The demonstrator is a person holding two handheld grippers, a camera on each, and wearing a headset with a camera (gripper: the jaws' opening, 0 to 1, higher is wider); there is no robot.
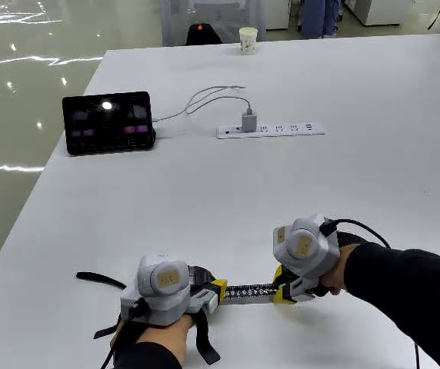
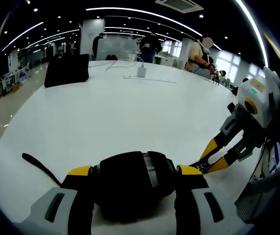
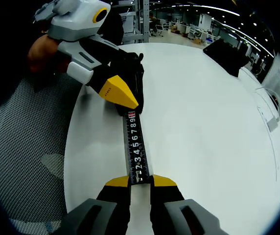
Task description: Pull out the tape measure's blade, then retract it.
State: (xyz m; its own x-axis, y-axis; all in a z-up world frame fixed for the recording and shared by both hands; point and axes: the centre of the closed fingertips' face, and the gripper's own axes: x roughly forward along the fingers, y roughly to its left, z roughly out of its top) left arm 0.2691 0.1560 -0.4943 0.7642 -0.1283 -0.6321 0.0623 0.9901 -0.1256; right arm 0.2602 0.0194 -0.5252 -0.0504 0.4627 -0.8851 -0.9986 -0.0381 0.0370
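A black tape measure case [image 2: 132, 183] sits between the yellow-tipped fingers of my left gripper [image 2: 135, 171], which is shut on it at the table's near edge [image 1: 205, 296]. Its wrist strap [image 1: 97, 278] trails off to the left. A short length of the blade [image 3: 135, 147] with black numerals runs from the case [image 3: 130, 73] to my right gripper [image 3: 140, 181], which is shut on the blade's end. In the head view the blade [image 1: 249, 291] spans the small gap between the left gripper and the right gripper [image 1: 284, 294].
A white table [image 1: 281, 184] carries a dark tablet [image 1: 108, 121] at the far left, a white power strip [image 1: 270, 129] with a charger and cable at the middle, and a paper cup [image 1: 248, 39] at the far edge. People stand beyond the table.
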